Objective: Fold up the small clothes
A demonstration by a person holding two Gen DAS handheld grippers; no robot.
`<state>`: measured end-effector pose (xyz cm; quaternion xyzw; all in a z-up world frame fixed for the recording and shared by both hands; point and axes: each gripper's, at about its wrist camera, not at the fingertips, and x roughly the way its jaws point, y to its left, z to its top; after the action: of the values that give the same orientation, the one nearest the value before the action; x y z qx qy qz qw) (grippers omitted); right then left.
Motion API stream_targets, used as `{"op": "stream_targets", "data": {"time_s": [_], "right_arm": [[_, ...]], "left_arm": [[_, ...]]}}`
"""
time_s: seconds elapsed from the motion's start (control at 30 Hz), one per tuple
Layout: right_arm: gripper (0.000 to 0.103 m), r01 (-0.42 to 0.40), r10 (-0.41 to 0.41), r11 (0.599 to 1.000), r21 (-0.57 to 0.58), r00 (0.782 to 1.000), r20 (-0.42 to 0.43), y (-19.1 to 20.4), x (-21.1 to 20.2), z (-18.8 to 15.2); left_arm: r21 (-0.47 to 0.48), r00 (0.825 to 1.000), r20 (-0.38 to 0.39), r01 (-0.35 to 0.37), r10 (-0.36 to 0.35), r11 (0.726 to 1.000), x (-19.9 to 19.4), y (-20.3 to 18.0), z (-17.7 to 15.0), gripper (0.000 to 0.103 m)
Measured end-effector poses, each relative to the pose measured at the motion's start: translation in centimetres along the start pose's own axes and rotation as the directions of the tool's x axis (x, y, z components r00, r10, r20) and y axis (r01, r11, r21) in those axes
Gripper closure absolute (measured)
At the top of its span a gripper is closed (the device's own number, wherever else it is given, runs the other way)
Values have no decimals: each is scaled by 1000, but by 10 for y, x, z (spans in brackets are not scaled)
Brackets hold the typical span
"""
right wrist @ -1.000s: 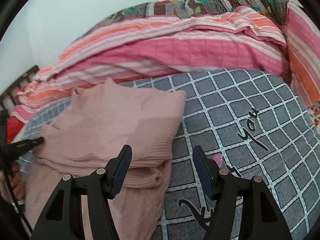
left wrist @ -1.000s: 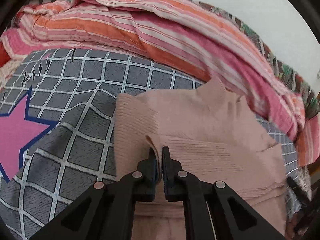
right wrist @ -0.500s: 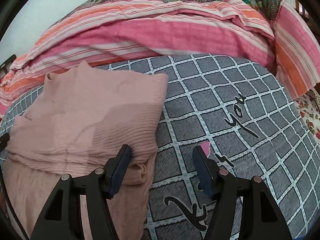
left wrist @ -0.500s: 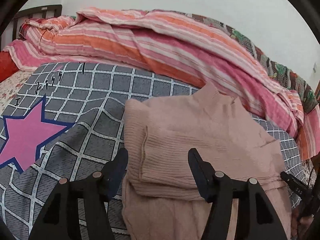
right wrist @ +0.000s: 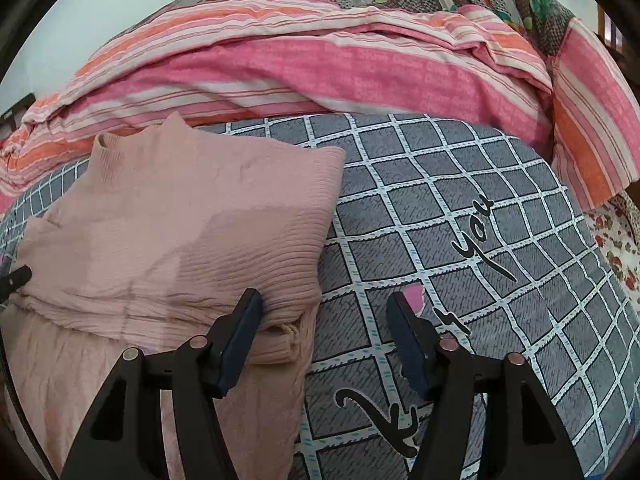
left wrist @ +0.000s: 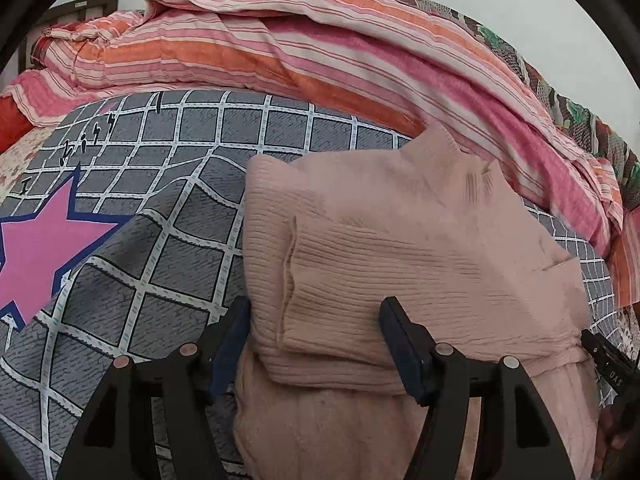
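A pink ribbed sweater (left wrist: 400, 248) lies on a bed, on a grey checked cover (left wrist: 160, 264) with a pink star (left wrist: 44, 248) printed at its left. Both sleeves are folded across the chest, and the collar points to the far side, toward a heap of striped pink and orange bedding (left wrist: 320, 52).

The left gripper (left wrist: 316, 344) hangs over the near left part of the sweater. Its jaws have just been opening and stand wide, with the folded sleeve below the gap but not pressed.

The right gripper (right wrist: 326, 336) is also spread wide, above the sweater's near right edge, holding nothing.
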<state>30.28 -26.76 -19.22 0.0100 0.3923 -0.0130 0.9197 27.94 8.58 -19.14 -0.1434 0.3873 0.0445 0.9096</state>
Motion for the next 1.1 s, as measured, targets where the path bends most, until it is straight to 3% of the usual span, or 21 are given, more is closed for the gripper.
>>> {"op": "stream_targets", "data": {"time_s": [1.1], "right_arm": [[37,-15,15,999,32,1000,0,-4,0,-3]], "left_arm": [[30,1000,-5,-15,15,999,4,-2,0,36]]}}
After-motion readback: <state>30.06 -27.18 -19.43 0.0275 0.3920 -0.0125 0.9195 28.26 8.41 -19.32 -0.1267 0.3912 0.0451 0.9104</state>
